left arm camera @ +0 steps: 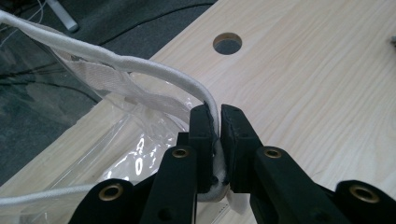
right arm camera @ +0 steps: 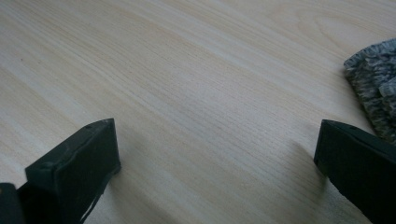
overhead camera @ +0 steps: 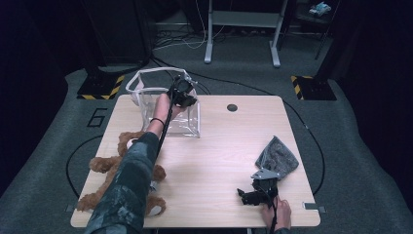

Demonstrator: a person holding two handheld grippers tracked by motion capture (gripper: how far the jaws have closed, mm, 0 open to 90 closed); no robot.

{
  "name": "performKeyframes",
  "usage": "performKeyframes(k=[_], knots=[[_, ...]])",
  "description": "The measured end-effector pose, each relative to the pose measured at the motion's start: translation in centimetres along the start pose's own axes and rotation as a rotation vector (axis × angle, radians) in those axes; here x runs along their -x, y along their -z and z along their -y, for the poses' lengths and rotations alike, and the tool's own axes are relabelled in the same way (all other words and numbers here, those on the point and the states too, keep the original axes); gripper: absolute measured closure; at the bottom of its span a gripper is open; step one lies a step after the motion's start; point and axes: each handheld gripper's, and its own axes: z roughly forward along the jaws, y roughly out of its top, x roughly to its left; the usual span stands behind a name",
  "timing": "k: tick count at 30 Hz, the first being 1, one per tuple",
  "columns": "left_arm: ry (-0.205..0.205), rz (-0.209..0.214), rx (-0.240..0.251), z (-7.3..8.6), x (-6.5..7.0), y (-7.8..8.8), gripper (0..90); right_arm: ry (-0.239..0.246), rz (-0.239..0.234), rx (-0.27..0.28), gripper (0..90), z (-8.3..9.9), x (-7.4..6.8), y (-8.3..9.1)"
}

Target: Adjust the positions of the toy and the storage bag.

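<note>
Teddy bear (overhead camera: pixel 114 168) lies at the worktop's (overhead camera: pixel 219 146) near-left edge. My left gripper (left arm camera: pixel 215 122) is clamped tight on the white corded rim of the clear plastic bag (overhead camera: pixel 170 105) — see-through, glossy, standing at far left. My right gripper (right arm camera: pixel 215 154) rests wide apart, empty — grey cloth (overhead camera: pixel 277 156) just beside.

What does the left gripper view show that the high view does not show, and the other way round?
Left gripper view alone: the left gripper has its jaws pinched shut on the white corded rim of the clear bag.

High view alone: the brown teddy bear under the person's left sleeve, the grey cloth, and the right gripper resting near the table's front edge.

Both: the clear bag, the wooden table and its round hole.
</note>
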Motion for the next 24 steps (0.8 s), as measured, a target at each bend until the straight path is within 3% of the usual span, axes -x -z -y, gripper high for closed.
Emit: performKeyframes(k=[13,16,20,24], knots=[[-0.030,0.060,0.011,-1.2,2.0,-0.8,80.3,-0.002,0.000,-0.001,0.0,0.0,0.0,0.0],[0.002,0.065,0.016,-1.2,1.8,-0.5,65.3,0.003,0.000,0.001,0.0,0.0,0.0,0.0],[0.047,0.028,0.055,-0.9,0.7,1.3,40.1,0.001,0.002,0.002,0.0,0.0,0.0,0.0],[0.093,-0.013,0.100,-0.2,-0.8,3.4,31.5,0.013,-0.003,-0.002,0.0,0.0,0.1,0.0]])
